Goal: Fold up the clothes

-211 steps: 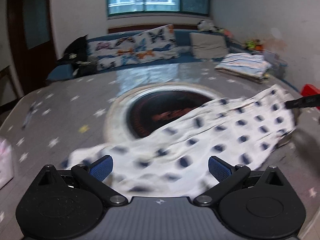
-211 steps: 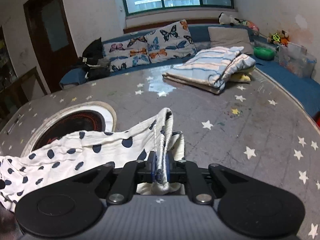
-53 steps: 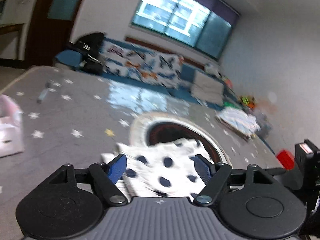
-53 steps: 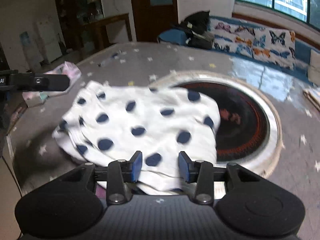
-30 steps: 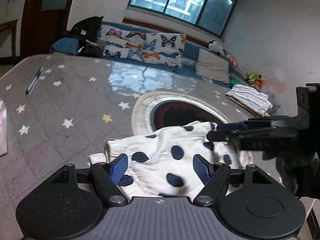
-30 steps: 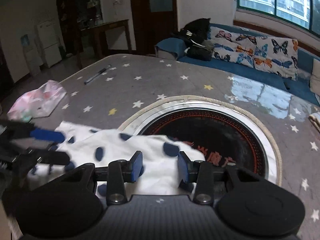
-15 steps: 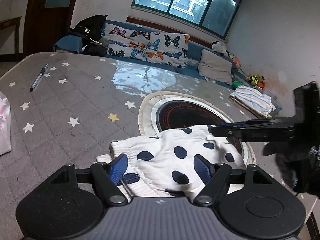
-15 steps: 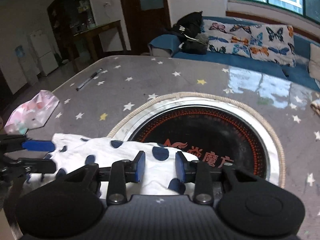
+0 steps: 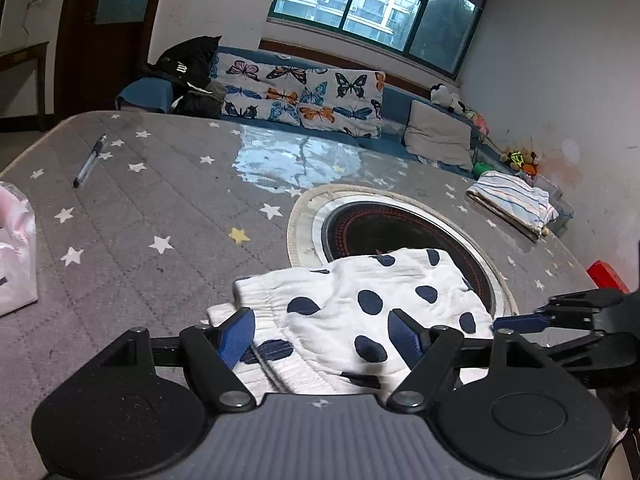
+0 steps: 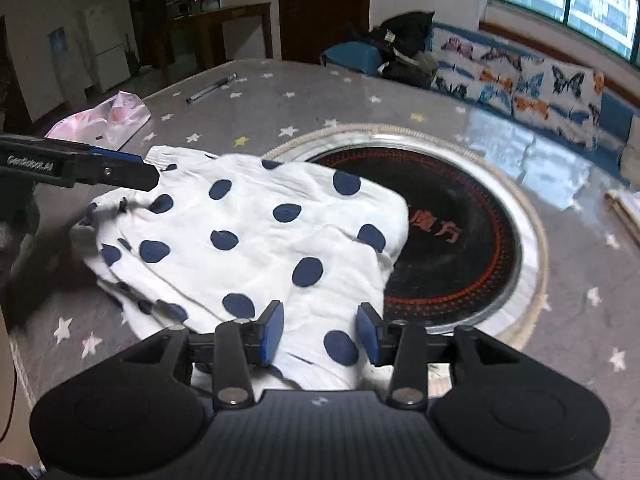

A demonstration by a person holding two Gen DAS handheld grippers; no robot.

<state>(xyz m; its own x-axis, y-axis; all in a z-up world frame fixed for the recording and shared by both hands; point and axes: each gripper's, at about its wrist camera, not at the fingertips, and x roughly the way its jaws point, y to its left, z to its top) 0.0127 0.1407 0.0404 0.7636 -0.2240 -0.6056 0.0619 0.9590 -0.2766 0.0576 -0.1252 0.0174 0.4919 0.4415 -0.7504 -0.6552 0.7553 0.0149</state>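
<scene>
Left wrist view: shows the polka-dot garment [image 9: 360, 300] no longer stretched long across the star-print table [image 9: 160, 208] as some seconds back, but gathered into a compact, layered bundle at the near edge, its far end lapping over the rim of the round black hotplate inset [image 9: 380, 228]. Finds the left gripper [image 9: 320, 332] hovering where it was a second ago, jaws wide apart, straddling the ribbed waistband end with nothing pinched. Catches the right gripper [image 9: 520, 326] low at the right side, just beside the bundle. Right wrist view: looks across the whole bundle, now nearer and lower than half a second ago; jaws opening, cloth lying below and between the blue pads [image 10: 272, 332], apparently not pressed. Suggests a fold just laid and released, with perhaps a last tidying or another fold to come. Reads as soft, crinkled white cotton with navy dots, rumpled at the edges and roughly rectangular; glossy table cover with window glare; hard ribbed pads. Leaves a striped folded cloth [image 9: 512, 200] at the far right, a pen [image 9: 90, 160] and a pink bag [image 9: 12, 256] at the left.
</scene>
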